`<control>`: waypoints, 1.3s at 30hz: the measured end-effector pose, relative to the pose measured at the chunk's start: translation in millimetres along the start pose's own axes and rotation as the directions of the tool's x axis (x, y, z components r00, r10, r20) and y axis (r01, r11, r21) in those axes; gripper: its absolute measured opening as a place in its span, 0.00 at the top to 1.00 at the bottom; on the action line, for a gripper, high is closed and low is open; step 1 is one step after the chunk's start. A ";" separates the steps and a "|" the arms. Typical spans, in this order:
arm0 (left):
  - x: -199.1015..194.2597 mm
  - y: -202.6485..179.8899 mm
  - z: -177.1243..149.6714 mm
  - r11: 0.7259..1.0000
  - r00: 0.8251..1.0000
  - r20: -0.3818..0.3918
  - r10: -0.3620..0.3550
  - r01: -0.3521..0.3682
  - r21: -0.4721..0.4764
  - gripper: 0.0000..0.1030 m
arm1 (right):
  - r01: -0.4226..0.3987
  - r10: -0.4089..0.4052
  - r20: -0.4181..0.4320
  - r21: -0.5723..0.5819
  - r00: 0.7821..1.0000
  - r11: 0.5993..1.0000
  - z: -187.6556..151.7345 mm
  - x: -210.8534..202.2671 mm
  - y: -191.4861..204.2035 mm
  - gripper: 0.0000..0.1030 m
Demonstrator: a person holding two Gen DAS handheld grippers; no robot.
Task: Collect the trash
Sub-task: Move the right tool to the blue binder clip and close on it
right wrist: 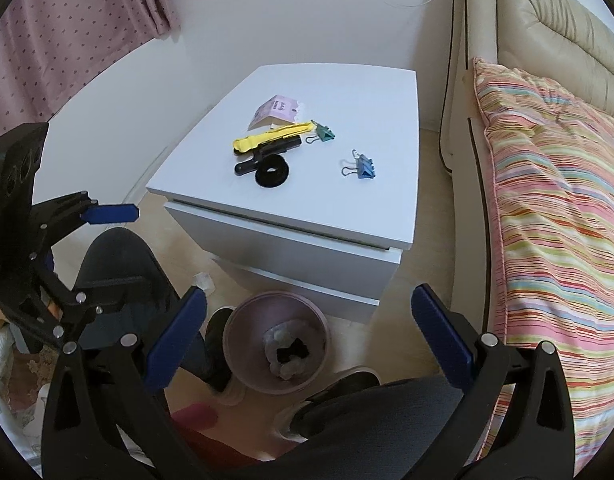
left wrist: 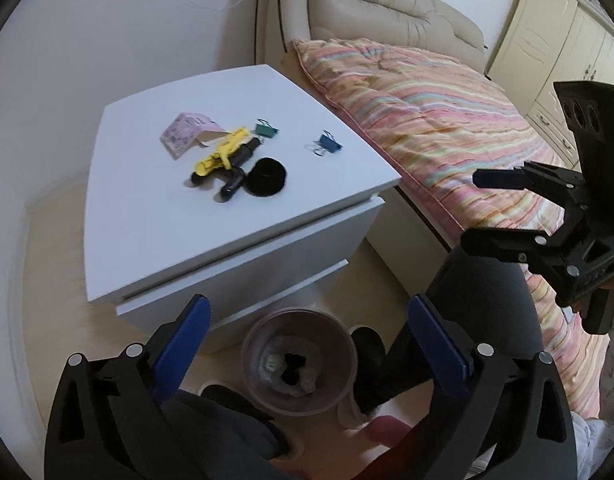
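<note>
Pink curtain [right wrist: 67, 20] shows only in the right wrist view — both hand-held grippers, left [left wrist: 307, 344] and right [right wrist: 309, 340], spread empty above the bin [right wrist: 275, 348].

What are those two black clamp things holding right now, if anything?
Nothing. The left gripper and the right gripper both have jaws wide open and empty, above the bin.

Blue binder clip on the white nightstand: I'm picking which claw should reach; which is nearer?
Right, though not by much. The right claw hangs open, below the blue binder clip; the left claw is open, further left.
</note>
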State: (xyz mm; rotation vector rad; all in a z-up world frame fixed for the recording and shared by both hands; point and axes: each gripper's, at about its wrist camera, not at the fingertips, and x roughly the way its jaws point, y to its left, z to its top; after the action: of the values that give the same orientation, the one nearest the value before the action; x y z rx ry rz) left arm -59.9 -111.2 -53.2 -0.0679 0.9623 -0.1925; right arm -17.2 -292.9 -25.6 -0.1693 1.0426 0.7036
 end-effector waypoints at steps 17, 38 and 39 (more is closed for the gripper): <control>-4.4 20.3 2.2 0.997 0.999 0.033 0.030 -0.027 -0.066 0.07 | -0.016 0.016 0.001 -0.021 1.000 1.000 6.6 5.4 6.3 0.03; -15.8 50.2 19.3 0.993 0.996 0.086 0.033 -0.023 -0.118 0.07 | 0.065 -0.073 -0.067 -0.108 0.995 0.992 97.4 46.6 -20.7 0.03; -15.4 51.5 19.6 0.993 0.996 0.086 0.034 -0.023 -0.120 0.07 | 0.068 -0.077 -0.078 -0.112 0.994 0.991 99.5 51.8 -21.8 0.03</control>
State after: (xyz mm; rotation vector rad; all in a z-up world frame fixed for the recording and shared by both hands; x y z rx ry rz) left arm -45.5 -58.2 -36.9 -0.1706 0.8861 -0.1050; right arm 85.0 -241.7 -22.0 -0.3321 1.0714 0.6924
